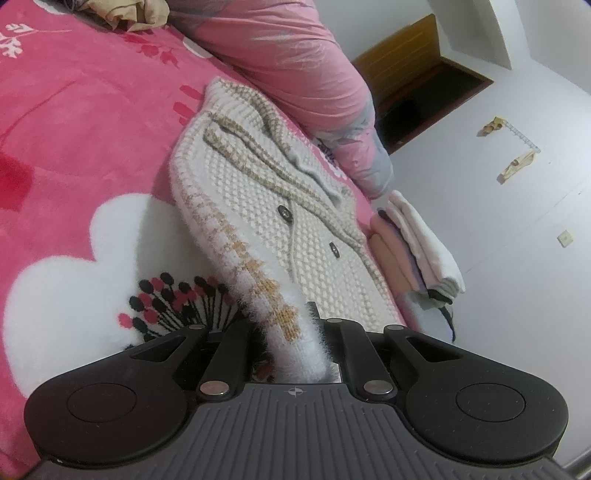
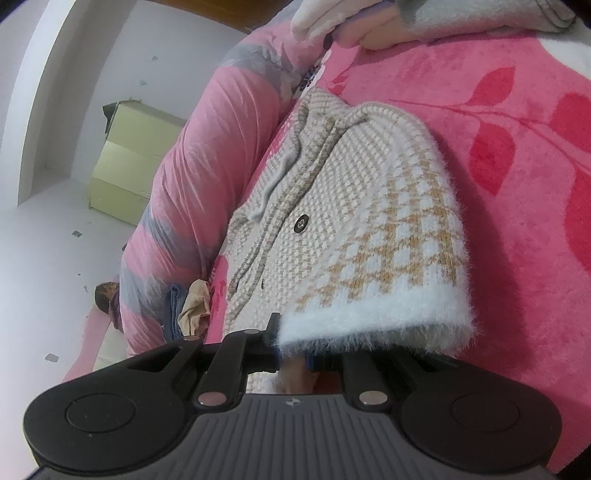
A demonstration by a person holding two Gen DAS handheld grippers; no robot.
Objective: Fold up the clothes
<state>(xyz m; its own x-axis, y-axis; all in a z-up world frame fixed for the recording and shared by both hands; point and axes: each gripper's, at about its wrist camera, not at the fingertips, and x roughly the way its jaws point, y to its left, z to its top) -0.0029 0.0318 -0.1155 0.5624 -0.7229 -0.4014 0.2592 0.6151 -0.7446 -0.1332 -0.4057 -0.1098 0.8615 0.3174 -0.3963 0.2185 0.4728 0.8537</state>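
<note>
We judge the fold to be partway through: the knitted cardigan (image 1: 258, 206) lies on the pink floral bed blanket (image 1: 74, 147) with its sides already turned in, so it reads as a narrow strip, and its fuzzy white hem is lifted off the bed at the near end. The left claw (image 1: 295, 339) is pinched shut on one corner of that hem, the fluffy edge rising straight between its jaws; the right claw (image 2: 291, 354) is closed on the other part of the hem, which drapes over its fingers. What appears left, in our view, is to carry the hem up toward the collar, lay it flat, and then set the cardigan with the finished pile. That pile (image 1: 417, 243) sits just beyond the cardigan at the edge of the bed; we count at least three folded pieces in it, white on top, peach and pale ones under, though the lower layers are hard to separate. We count one cardigan in hand, two dark buttons (image 1: 285, 213) showing on its front, two claws, one rolled pink quilt (image 1: 295, 74) along the far side, and a tan garment (image 1: 129, 14) still crumpled, unfolded, at the far corner.
</note>
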